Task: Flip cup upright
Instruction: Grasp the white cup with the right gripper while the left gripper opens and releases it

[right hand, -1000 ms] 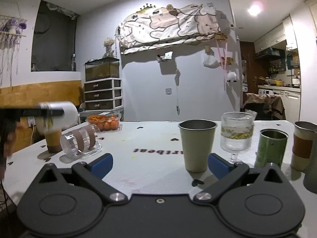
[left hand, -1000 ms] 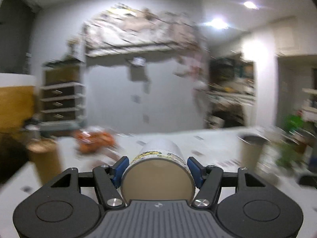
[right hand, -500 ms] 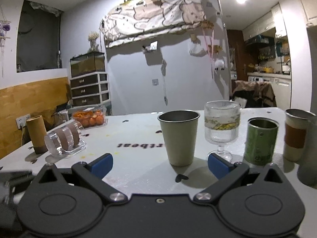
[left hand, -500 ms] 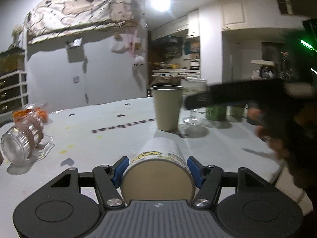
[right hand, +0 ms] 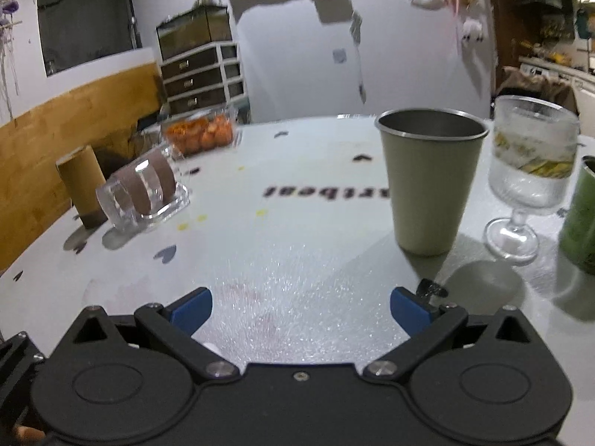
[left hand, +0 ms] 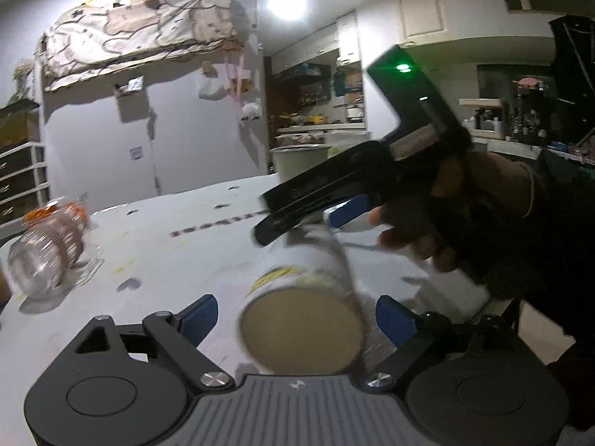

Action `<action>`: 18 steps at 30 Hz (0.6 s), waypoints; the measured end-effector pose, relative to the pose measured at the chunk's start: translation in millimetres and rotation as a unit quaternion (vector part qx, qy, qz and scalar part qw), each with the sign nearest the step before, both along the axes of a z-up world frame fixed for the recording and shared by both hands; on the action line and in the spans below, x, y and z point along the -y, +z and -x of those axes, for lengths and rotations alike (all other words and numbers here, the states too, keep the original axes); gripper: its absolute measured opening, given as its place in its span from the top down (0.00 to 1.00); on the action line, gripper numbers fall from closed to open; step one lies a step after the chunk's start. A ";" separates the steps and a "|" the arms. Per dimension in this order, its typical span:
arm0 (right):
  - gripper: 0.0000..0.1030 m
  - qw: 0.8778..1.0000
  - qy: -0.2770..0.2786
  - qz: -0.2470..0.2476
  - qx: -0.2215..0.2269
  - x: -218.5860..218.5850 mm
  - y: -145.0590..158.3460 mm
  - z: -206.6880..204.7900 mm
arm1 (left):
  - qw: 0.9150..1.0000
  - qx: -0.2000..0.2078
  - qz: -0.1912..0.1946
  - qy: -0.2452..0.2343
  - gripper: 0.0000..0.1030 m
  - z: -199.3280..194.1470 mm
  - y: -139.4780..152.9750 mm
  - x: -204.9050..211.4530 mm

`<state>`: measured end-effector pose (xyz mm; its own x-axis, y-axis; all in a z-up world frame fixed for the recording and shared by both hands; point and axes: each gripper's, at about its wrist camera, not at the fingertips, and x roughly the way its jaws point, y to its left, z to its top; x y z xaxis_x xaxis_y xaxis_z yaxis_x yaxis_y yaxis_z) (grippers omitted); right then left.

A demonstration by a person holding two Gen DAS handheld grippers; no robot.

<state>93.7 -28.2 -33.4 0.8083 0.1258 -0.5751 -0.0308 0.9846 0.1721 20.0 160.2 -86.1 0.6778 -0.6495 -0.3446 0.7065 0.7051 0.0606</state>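
A white paper cup with a yellow print and a tan base lies on its side between my left gripper's open blue pads, touching neither; it is blurred. Its tan base faces the camera. My right gripper, held by a gloved hand, shows in the left wrist view just beyond the cup's far end. In the right wrist view my right gripper is open and empty over the white table; the paper cup is not visible there.
A grey metal cup, a stemmed glass and a green cup stand at the right. A clear jar on its side, a brown tube and a box of oranges are at the left.
My left gripper has opened and let go of the paper cup, which now sits lower and off-centre between the pads. My right gripper has moved in close to the cup.
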 end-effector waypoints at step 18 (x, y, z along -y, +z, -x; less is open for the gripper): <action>0.01 1.000 0.014 -0.021 -0.012 16.9 -8.4 56.2 | 0.992 -0.033 0.049 0.107 0.09 -29.8 8.6 -40.4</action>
<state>37.4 -45.0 -41.8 0.7907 0.1727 -0.5873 -0.0539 0.9753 0.2142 49.8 200.6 -77.5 0.7820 -0.5257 -0.3347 0.5397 0.8398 -0.0580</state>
